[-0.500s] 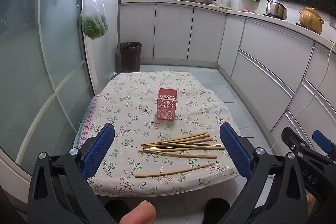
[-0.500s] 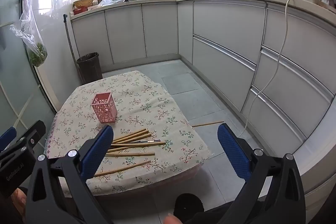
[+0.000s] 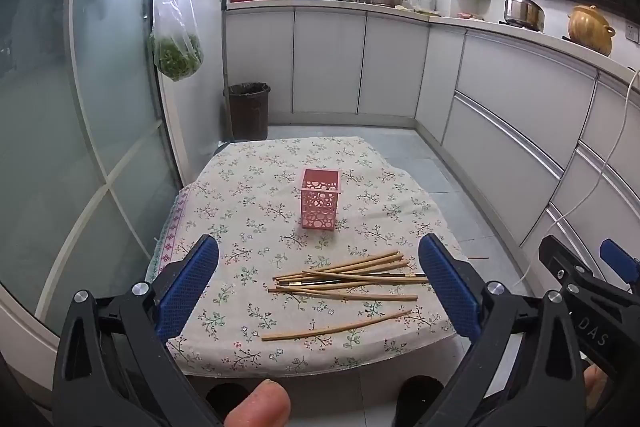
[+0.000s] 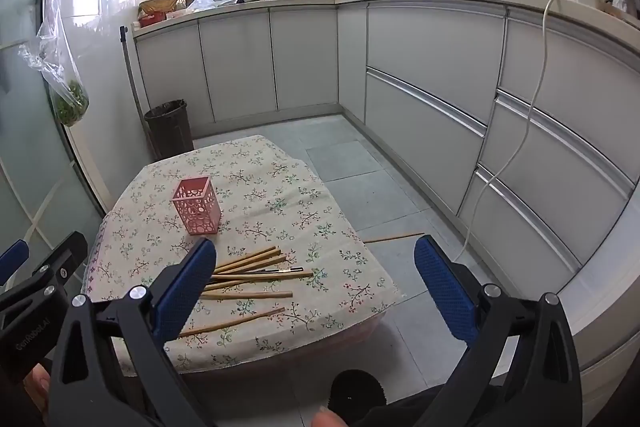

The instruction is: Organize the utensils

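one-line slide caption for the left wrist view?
Open left gripper above loose wooden chopsticks and an empty pink perforated plastic holder on a floral-clothed table.

- One pink perforated holder [image 3: 320, 203] stands on the bench.
- Roughly nine wooden chopsticks [image 3: 352, 277] lie on the bench; overlap blurs the tally.
- One dark, metal-tipped chopstick [image 3: 344, 281] lies among them.
- One stick [image 4: 394, 237] lies on the floor.

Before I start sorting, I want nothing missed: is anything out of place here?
Yes. One chopstick lies on the floor tiles right of the table, apart from the loose pile of chopsticks on the cloth. The pink holder stands upright and looks empty.
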{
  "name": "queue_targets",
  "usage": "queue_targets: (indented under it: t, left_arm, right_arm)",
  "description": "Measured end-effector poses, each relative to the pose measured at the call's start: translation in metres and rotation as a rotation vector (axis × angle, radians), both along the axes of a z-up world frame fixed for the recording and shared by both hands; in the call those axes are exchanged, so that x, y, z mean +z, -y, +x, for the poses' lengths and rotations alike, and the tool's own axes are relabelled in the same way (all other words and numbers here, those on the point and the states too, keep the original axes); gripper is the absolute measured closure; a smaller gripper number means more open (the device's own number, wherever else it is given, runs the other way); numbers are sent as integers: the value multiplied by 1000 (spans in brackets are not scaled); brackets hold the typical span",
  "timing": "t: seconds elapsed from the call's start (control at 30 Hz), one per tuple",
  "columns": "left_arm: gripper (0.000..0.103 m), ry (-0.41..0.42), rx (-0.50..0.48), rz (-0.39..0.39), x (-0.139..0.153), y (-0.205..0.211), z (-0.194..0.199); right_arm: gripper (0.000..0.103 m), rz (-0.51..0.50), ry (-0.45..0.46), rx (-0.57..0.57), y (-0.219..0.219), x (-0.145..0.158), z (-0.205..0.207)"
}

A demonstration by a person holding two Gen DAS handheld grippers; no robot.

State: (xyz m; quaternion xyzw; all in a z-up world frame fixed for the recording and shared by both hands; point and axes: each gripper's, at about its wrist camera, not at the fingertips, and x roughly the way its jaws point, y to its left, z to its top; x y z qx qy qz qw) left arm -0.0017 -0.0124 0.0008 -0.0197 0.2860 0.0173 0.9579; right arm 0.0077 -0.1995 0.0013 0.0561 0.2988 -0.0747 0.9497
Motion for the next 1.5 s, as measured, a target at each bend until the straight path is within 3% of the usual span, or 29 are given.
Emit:
queue_targets:
  t: [1.5]
  left_arm:
    - [7,-18,4,2,-7,-9,2]
  right_arm:
    - [6,-3,-4,-8,-5,-3,-7]
